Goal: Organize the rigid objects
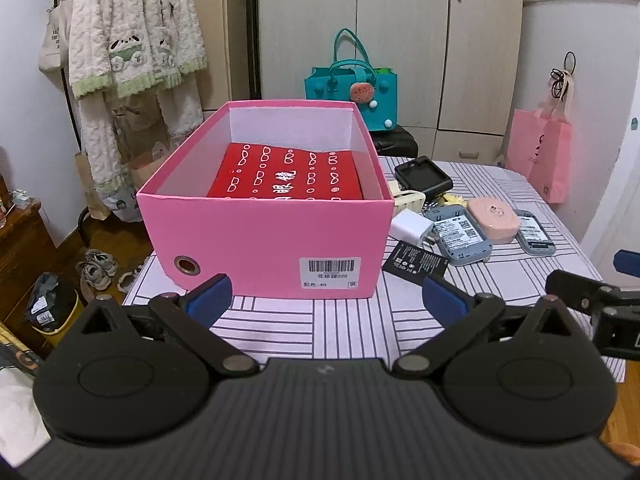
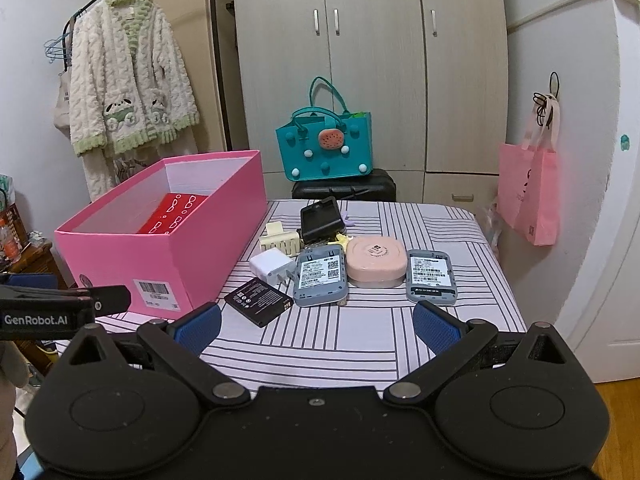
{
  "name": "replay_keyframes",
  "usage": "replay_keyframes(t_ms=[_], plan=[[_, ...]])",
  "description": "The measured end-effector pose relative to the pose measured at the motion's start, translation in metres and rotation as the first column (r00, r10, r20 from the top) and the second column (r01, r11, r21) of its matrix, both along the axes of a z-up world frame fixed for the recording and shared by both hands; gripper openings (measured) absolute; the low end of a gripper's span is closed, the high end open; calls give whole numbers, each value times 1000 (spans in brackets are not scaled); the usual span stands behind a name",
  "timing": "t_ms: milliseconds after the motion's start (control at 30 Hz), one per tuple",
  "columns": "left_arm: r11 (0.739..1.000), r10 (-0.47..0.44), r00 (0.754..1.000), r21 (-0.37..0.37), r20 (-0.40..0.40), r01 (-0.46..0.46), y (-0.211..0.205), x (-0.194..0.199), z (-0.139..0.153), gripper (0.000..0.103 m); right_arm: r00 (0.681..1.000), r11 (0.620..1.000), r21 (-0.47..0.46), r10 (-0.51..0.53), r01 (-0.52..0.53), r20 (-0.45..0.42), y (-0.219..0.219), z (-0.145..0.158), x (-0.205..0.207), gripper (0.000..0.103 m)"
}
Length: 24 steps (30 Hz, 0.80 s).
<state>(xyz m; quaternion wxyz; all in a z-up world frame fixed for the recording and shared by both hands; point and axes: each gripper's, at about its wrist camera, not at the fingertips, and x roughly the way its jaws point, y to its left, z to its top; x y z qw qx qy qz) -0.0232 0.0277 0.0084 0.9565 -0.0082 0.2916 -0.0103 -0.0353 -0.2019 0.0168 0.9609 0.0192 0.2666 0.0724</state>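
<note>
Striped tablecloth (image 2: 360, 340) bears pink box (image 2: 168, 264); wardrobe (image 2: 360, 60) stands behind

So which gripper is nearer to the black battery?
Right. The right gripper faces the black battery, just ahead; the left gripper faces the pink box, battery off to its right.

Box (image 2: 160, 256) sat left on table (image 2: 360, 344), flat case (image 2: 172, 212) inside; charger (image 2: 272, 266), battery (image 2: 258, 300), two routers (image 2: 320, 276) clustered right of it.
</note>
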Motion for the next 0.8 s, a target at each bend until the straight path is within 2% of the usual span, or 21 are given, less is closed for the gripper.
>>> replay_keyframes(t_ms=[300,500,567,667,800], plan=[[1000,16,999,8,-38,-16,1,5,-4,103,1000,1000,-9,5,-5,-4,0,-2,-3,103],[999,-43,997,17,-61,44,-4,8,-4,100,1000,1000,6,3,-3,1,-6,-5,-2,103],[998,-67,995,11,-67,68,-2,10,-1,100,999,999,39,27,-28,31,-11,-3,-3,103],[996,-89,993,17,-73,91,6,13,6,100,990,994,69,72,-81,123,-20,-1,-6,103],[988,-122,988,80,-94,130,18,21,20,100,979,996,6,83,-86,187,-22,-2,4,103]])
